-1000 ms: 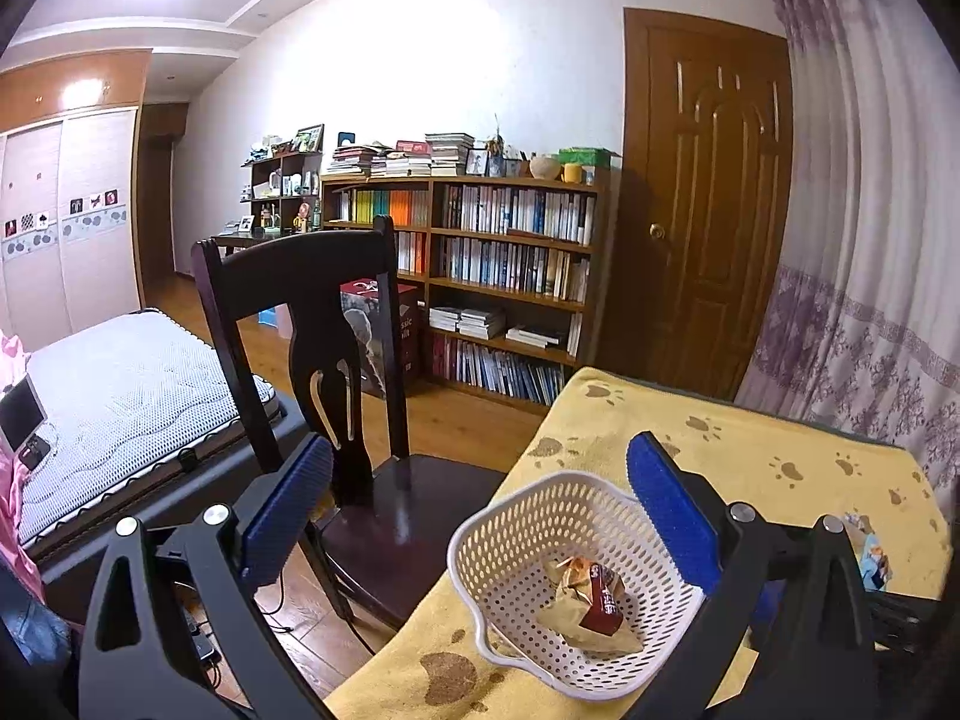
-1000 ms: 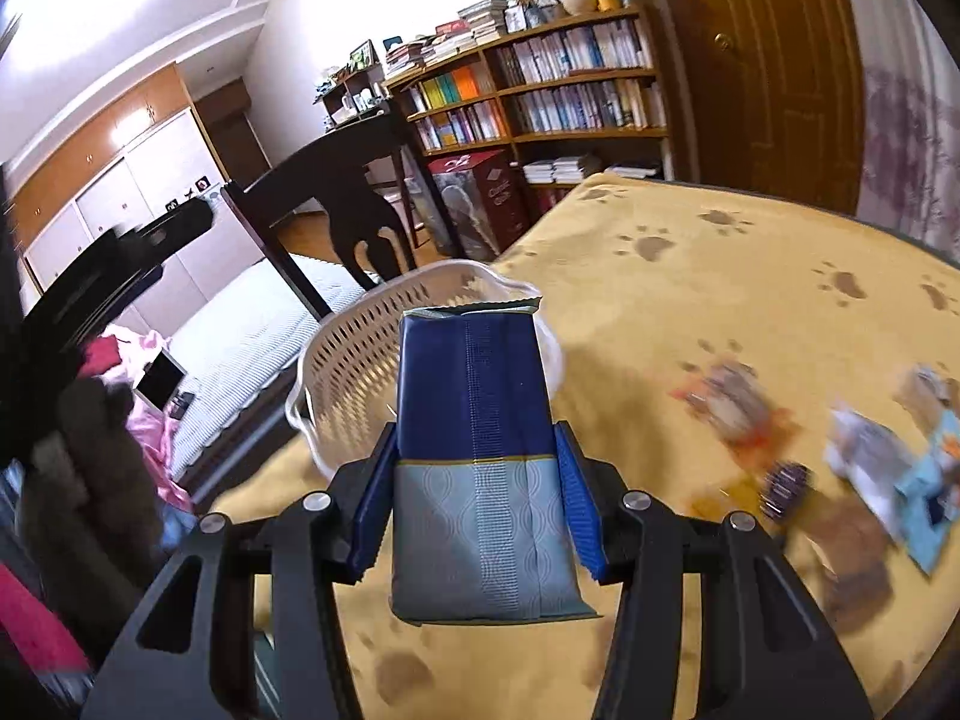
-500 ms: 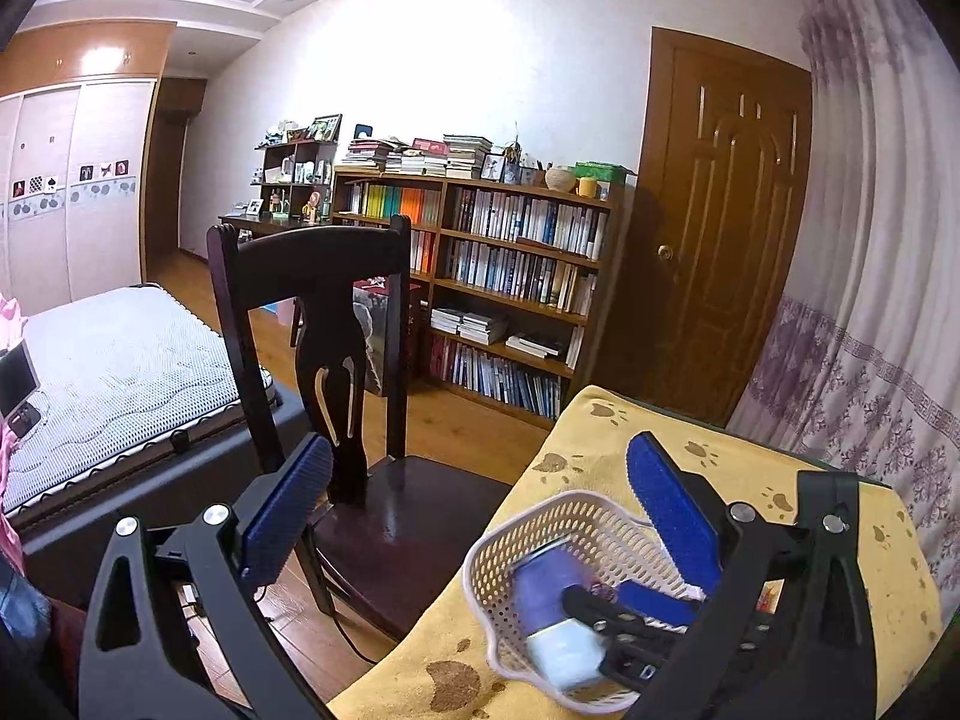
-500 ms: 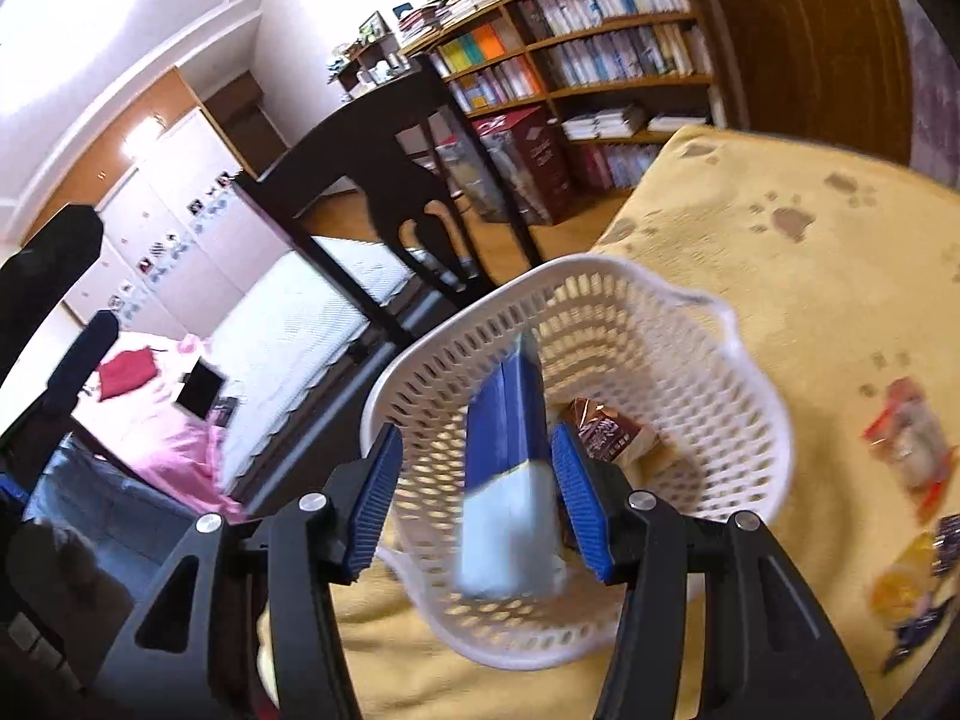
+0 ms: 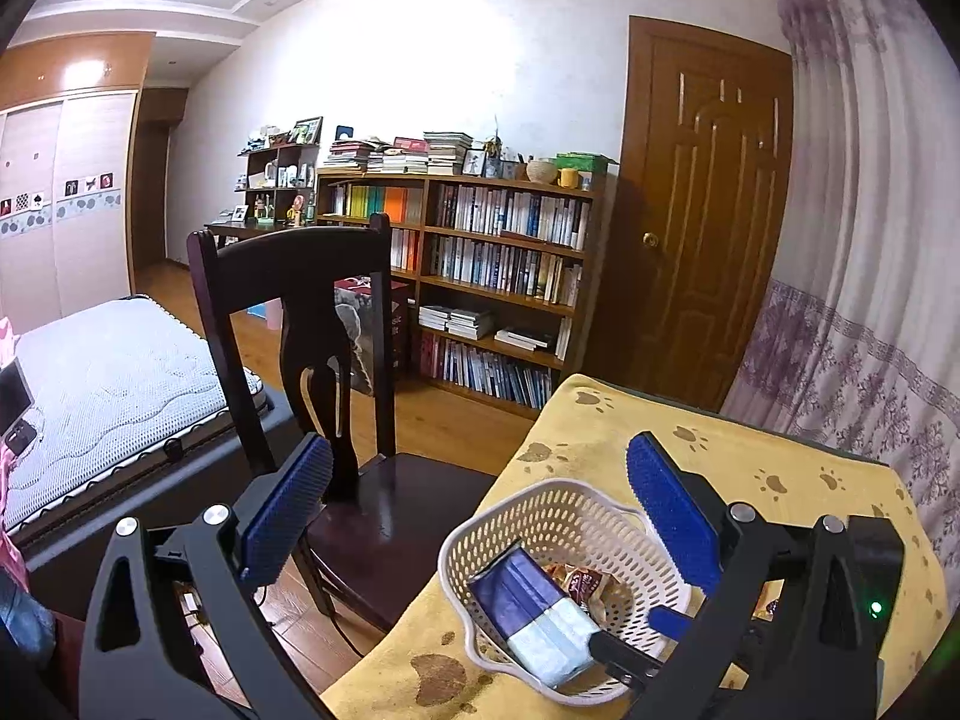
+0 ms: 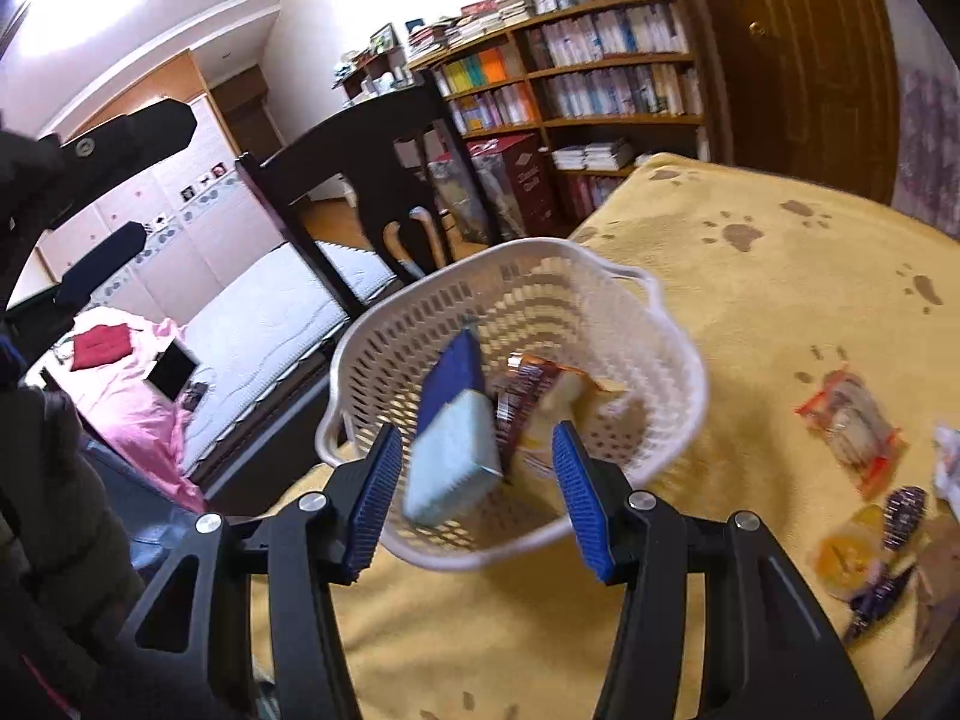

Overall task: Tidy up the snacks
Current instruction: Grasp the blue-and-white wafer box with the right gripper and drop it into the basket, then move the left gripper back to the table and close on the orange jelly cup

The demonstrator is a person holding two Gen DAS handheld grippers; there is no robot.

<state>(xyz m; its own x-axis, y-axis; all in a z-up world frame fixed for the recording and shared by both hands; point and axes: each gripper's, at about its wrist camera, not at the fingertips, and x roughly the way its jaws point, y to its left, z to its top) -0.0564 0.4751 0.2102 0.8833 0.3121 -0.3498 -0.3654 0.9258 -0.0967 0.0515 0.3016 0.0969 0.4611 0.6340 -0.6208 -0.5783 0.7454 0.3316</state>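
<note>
The blue pack (image 6: 453,429) lies tilted in the basket (image 6: 654,312) against the other snacks, so the right claw (image 6: 474,495) should lift straight up, clear of the rim, before reaching for the loose snacks (image 6: 852,420) on the tabletop (image 6: 780,276). Its jaws are spread, holding nothing. The left claw (image 5: 480,516) hovers spread and empty beside the basket.

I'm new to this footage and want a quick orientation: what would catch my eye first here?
First, the white perforated plastic basket on the yellow paw-print cloth, with a dark-blue and pale-blue packet leaning inside beside a brown snack wrapper. The right hand-held gripper is open just in front of it. More wrapped snacks lie scattered on the cloth to the right.
</note>
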